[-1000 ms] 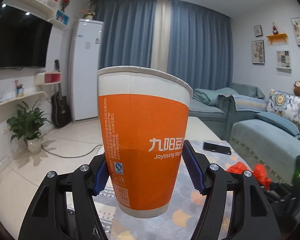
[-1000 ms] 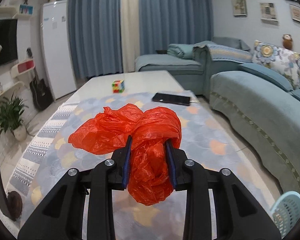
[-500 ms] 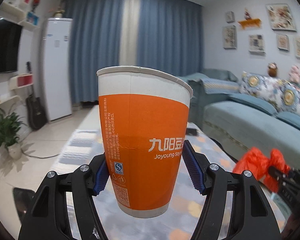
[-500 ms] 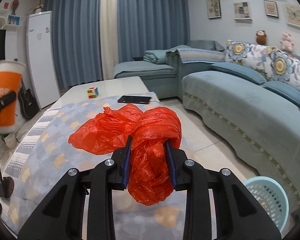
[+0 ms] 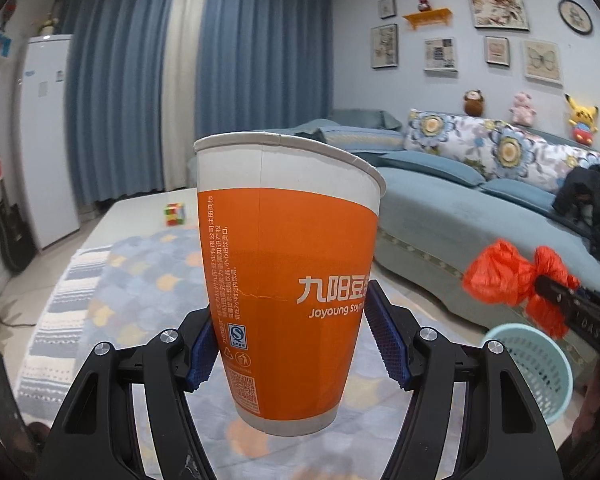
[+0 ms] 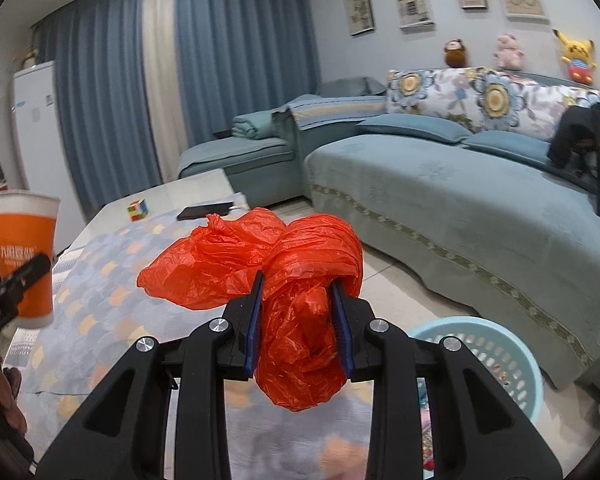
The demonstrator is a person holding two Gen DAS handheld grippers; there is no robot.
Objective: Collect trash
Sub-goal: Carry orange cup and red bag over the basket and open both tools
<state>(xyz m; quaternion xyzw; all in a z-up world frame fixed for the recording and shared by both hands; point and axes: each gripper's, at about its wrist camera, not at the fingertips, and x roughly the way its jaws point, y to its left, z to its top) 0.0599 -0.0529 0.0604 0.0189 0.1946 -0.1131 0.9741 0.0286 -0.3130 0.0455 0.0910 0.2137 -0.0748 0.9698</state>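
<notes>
The right gripper (image 6: 298, 320) clamps the bag (image 6: 260, 264), the left gripper (image 5: 296, 340) the cup (image 5: 288, 280) (both airborne) — carrying step — next needs each held over the bin (image 6: 496, 344), then released.

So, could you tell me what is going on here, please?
A person is collecting trash with two tools. The left hand-held gripper is shut on an upright orange paper cup, and the right hand-held gripper is shut on a crumpled red plastic bag. Both are held above the coffee table, with the light blue wastebasket on the floor nearby.
</notes>
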